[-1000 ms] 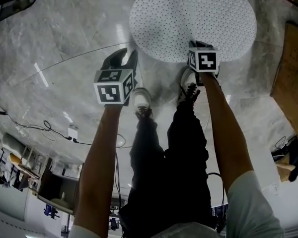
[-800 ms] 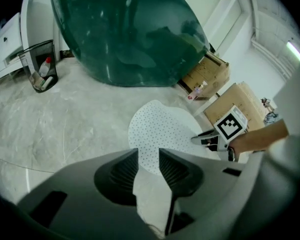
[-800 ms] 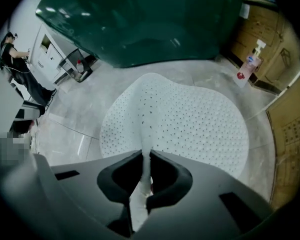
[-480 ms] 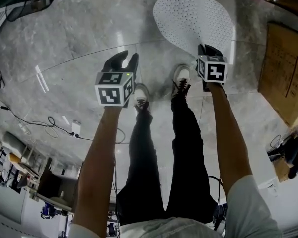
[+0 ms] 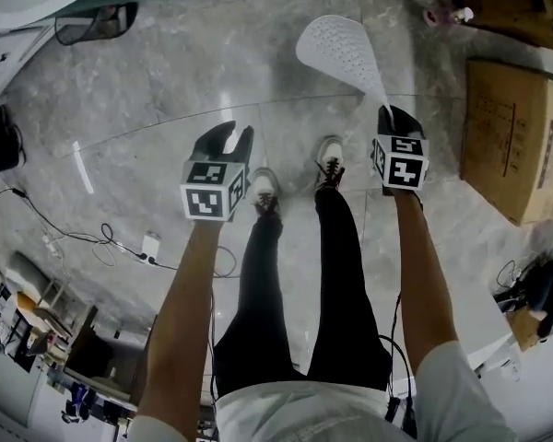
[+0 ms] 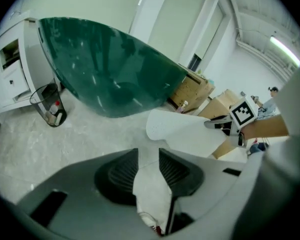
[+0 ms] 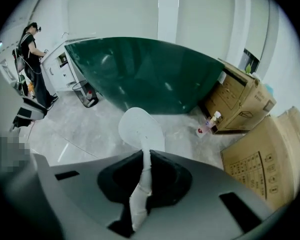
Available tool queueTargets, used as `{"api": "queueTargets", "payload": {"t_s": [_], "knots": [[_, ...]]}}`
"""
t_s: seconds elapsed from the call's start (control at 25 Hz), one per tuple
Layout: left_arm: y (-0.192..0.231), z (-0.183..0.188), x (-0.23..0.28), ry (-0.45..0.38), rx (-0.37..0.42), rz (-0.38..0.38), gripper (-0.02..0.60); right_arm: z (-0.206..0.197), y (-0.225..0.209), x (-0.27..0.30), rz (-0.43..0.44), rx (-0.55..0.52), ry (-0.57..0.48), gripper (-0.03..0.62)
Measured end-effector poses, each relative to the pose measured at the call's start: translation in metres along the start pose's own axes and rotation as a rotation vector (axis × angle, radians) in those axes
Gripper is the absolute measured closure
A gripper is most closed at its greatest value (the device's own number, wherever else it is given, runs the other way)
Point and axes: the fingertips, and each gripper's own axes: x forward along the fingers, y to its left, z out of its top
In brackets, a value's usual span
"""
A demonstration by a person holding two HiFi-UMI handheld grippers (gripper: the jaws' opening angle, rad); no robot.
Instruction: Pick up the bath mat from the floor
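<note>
The white perforated bath mat (image 5: pixel 336 46) is off the grey marble floor (image 5: pixel 147 90) and hangs from my right gripper (image 5: pixel 393 115), which is shut on its edge. In the right gripper view the mat (image 7: pixel 140 126) runs out from between the closed jaws of the right gripper (image 7: pixel 146 158). My left gripper (image 5: pixel 229 138) is level with it on the left, open and empty, well apart from the mat. The left gripper view shows bare floor in the gap of the left gripper (image 6: pixel 149 155), with the mat (image 6: pixel 190 134) off to the right.
A dark green bathtub (image 7: pixel 150 74) stands ahead. Cardboard boxes (image 5: pixel 511 136) line the right side, with a small bottle (image 7: pixel 210 121) on the floor by them. A wire bin (image 6: pixel 50 106) stands left of the tub. Cables (image 5: pixel 101 238) trail at left. The person's shoes (image 5: pixel 263 187) are between the grippers.
Both grippers have risen. The mat lay flat on the floor; now it is lifted clear, hanging from the right gripper. The left gripper stays open and empty.
</note>
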Motion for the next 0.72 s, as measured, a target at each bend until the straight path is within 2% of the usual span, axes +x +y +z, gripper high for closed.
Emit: {"api": "queueTargets", "payload": {"t_s": [0.16,0.44,0.72], "knots": [[-0.008,0.011,-0.032,-0.046,0.004,0.011,0.449,0.024,0.004,-0.040,0.014,-0.005,-0.068,0.556],[-0.022,0.039,-0.106,-0.114,0.010,-0.001,0.449,0.080,0.050,-0.142,0.086,0.024,-0.160,0.556],[-0.036,0.118,-0.211,-0.286,0.077,-0.005,0.449,0.152,0.087,-0.263,0.121,0.047,-0.286,0.556]]}}
